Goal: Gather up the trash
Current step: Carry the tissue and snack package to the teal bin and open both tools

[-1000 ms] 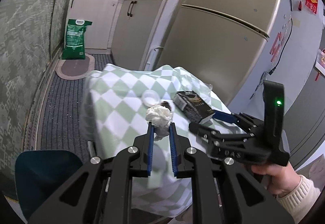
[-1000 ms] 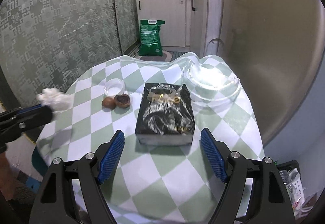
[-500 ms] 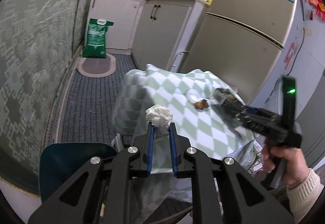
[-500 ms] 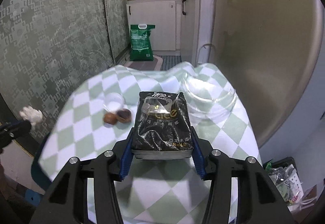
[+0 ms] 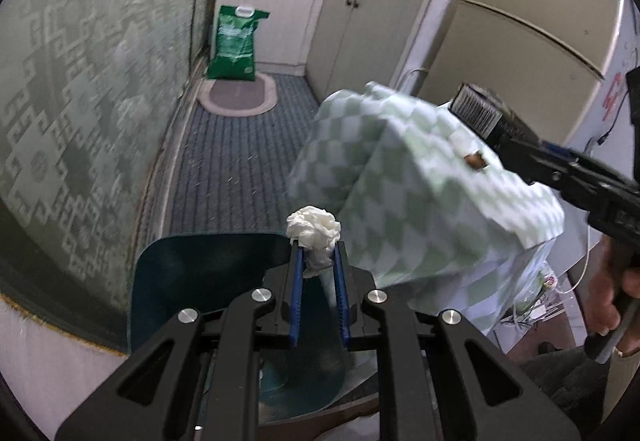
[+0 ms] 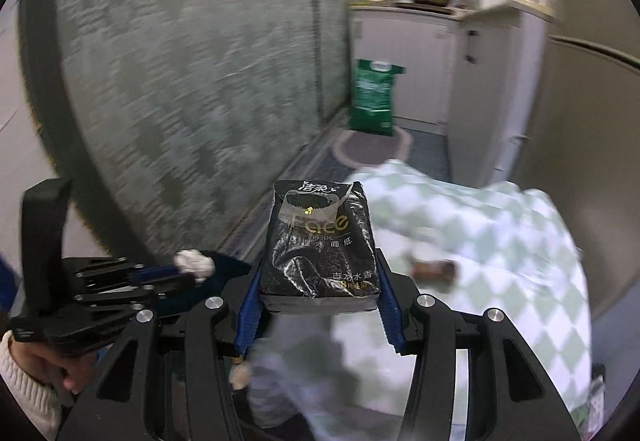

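My left gripper is shut on a crumpled white tissue and holds it over the open mouth of a dark teal bin on the floor. My right gripper is shut on a black tissue pack, lifted off the table to its left side. The left gripper with the tissue shows at the left of the right wrist view. The pack also shows in the left wrist view, at the right. Brown nut shells lie on the checked tablecloth.
A patterned glass wall runs along the left. A green sack and an oval mat lie by white cabinets. A fridge stands behind the table. A bag of rubbish sits under the table's right side.
Both grippers swung left, off the table. The left one carried the tissue over the teal bin. The right one closed on the black pack and lifted it from the cloth.
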The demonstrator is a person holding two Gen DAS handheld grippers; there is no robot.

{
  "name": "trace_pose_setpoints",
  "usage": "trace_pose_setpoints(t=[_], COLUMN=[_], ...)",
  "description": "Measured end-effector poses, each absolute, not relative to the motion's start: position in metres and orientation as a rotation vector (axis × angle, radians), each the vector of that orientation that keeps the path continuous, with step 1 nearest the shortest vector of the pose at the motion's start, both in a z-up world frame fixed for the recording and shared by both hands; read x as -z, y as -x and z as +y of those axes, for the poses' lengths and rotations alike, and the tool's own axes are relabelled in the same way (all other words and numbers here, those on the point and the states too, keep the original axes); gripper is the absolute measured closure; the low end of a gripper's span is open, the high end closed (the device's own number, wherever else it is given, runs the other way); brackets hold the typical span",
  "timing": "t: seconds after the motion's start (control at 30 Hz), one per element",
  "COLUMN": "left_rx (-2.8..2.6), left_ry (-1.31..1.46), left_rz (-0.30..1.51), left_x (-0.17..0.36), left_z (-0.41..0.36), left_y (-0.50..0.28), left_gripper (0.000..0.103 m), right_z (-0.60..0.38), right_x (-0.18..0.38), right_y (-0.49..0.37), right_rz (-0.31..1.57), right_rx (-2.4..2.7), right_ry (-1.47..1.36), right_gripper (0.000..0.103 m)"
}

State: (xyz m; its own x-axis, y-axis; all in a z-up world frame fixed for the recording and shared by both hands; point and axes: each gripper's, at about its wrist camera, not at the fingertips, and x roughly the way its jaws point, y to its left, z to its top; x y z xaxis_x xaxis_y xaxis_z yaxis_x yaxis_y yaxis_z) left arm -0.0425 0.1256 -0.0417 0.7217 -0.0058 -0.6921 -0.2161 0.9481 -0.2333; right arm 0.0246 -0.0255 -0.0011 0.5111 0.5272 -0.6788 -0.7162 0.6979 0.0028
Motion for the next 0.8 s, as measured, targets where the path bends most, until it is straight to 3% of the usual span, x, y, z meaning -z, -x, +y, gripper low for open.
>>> trace_pose_setpoints(t=[0.37, 0.5, 0.8], left_rx=[-0.148, -0.163, -0.173], left_ry=[0.308, 0.321, 0.335], left_rz=[0.875, 0.882, 0.747], left_x=[0.077, 0.081, 0.053], left_z=[0.152, 0.159, 0.17], left_y=[0.052, 0.051, 0.081], left_gripper=[0.086, 0.074, 0.079], right_z=[0.036, 0.05, 0.07], right_x=[0.012, 0.019, 0.047], right_y=[0.0, 0.001, 0.004], right_rz=[0.742, 0.767, 0.844], right_rx=[-0.872, -0.881, -0.873], right_ry=[0.347, 0.358, 0.429], right_gripper=[0.052, 0.052, 0.052])
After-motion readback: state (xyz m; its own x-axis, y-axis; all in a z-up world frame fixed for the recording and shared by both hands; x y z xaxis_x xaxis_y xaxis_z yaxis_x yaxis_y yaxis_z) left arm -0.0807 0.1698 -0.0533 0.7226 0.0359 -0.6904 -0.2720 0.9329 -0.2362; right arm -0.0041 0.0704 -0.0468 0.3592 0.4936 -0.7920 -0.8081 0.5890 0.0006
